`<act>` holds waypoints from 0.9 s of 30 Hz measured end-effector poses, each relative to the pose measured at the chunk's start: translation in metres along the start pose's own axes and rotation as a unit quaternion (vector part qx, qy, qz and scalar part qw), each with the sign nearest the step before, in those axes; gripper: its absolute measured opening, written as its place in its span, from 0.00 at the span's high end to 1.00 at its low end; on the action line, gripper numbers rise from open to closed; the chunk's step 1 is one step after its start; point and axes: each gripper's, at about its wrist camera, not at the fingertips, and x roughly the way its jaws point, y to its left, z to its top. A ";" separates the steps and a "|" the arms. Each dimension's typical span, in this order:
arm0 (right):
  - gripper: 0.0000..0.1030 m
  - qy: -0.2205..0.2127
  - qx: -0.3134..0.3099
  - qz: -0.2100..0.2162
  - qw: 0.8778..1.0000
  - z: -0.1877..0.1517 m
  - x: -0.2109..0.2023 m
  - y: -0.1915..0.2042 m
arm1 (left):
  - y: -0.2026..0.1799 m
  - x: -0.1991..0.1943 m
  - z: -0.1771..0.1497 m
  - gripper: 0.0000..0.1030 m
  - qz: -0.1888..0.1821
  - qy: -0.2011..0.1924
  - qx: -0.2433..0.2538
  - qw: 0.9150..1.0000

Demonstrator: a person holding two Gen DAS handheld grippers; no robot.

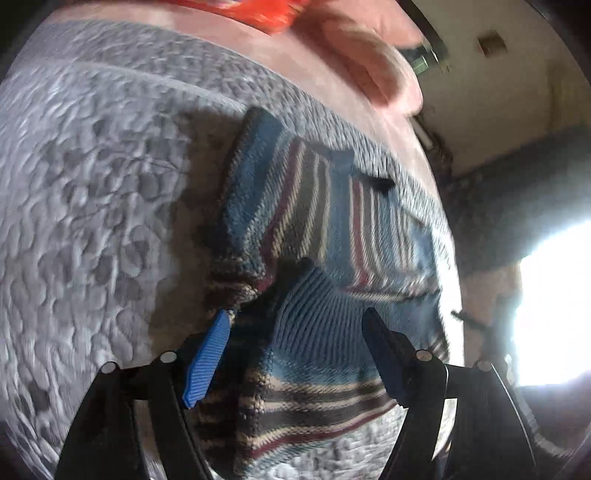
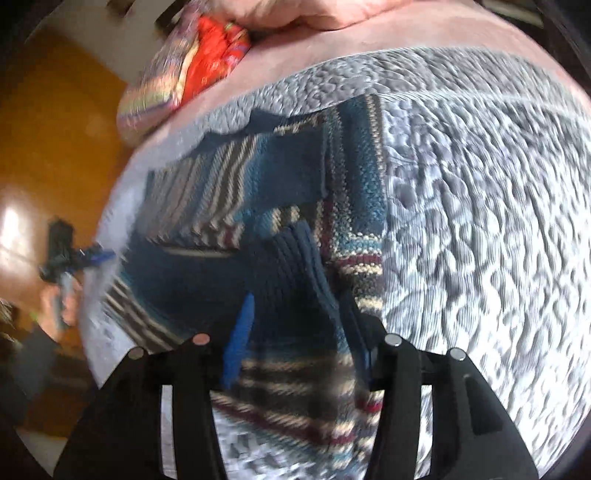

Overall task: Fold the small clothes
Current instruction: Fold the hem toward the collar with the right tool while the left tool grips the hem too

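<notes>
One knitted, striped blue sweater (image 1: 314,221) lies rumpled on a grey quilted bedspread (image 1: 92,184), both left tongs (image 1: 295,325) and right tongs (image 2: 299,317) spread wide above it.

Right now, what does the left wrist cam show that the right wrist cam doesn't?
Left wrist only: a bright glare at the right edge and a dim wall beyond the bed.

Right wrist only: an orange floor, a multicoloured cloth bundle on the bed's far edge, and the left gripper seen from outside.

Both: the striped knit sweater lying on the grey quilt, a red cloth further back, and each camera's own gripper over the sweater, right gripper included, both apparently open.
</notes>
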 end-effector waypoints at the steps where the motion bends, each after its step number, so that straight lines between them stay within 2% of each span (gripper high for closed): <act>1: 0.53 0.002 -0.012 -0.009 1.000 -0.001 0.008 0.001 | -0.006 0.007 0.001 0.28 0.018 0.008 0.022 1.000; 8: 0.53 0.036 -0.047 -0.028 0.998 0.002 0.041 0.005 | -0.025 0.043 -0.005 0.30 0.054 0.060 0.099 0.992; 10: 0.54 0.041 -0.055 -0.035 0.997 0.003 0.045 0.005 | -0.027 0.051 -0.008 0.40 0.060 0.074 0.118 0.988; 12: 0.54 0.042 -0.057 -0.033 0.997 0.004 0.047 0.004 | -0.028 0.055 -0.013 0.67 0.062 0.083 0.122 0.987; 13: 0.54 0.042 -0.058 -0.031 0.997 0.005 0.048 0.006 | -0.028 0.056 -0.012 0.74 0.064 0.084 0.122 0.987; 14: 0.60 0.044 -0.060 -0.031 0.997 0.004 0.049 0.007 | -0.028 0.057 -0.011 0.83 0.063 0.082 0.121 0.987; 15: 0.68 0.045 -0.061 -0.027 0.997 0.004 0.049 0.008 | -0.027 0.056 -0.010 0.87 0.056 0.077 0.117 0.989; 16: 0.90 0.045 -0.063 -0.025 0.997 0.006 0.050 0.009 | -0.026 0.053 -0.010 0.89 0.049 0.071 0.114 0.990; 23: 0.93 -0.007 -0.074 -0.015 0.997 -0.002 0.015 0.020 | -0.033 0.011 -0.022 0.92 -0.002 0.005 0.110 0.994; 27: 0.93 -0.045 -0.090 -0.023 0.995 -0.009 -0.018 0.032 | -0.045 -0.024 -0.029 0.92 -0.029 -0.038 0.119 0.992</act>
